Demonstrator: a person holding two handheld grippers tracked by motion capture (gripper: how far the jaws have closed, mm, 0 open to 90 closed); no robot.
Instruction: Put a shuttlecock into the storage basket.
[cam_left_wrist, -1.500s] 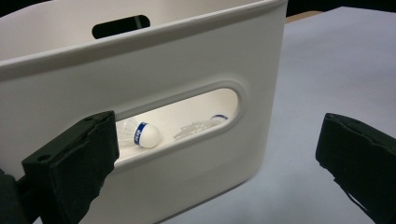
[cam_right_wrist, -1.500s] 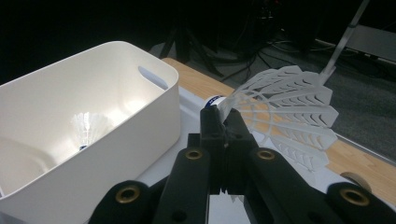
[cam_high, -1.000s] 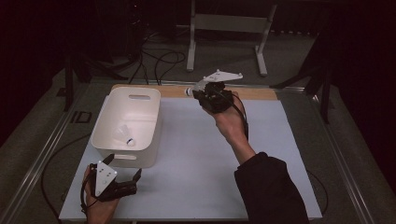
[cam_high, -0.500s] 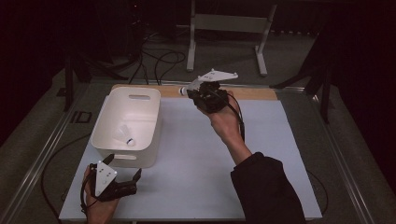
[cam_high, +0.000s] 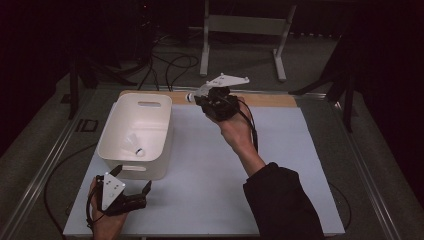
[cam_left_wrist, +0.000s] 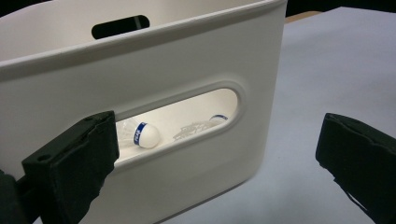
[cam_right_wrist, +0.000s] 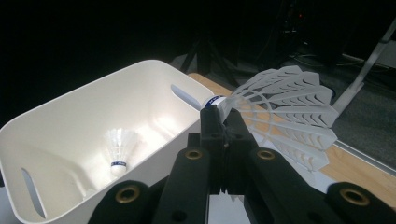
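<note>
Right gripper (cam_right_wrist: 219, 135) pinches a shuttlecock (cam_right_wrist: 280, 112), raised by the bin's (cam_high: 150, 172) far right corner. Cork points toward the bin, skirt away. Bin mouth lies left and below; one shuttlecock inside (cam_high: 135, 145). Left gripper (cam_high: 131, 184), jaws wide and empty, sits at near wall. Room above the rim is open.

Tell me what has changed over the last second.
The right gripper, still shut on a shuttlecock, has lifted slightly and edged toward the white bin. The left gripper stays open near the bin's near wall, and another shuttlecock still lies inside the bin.
</note>
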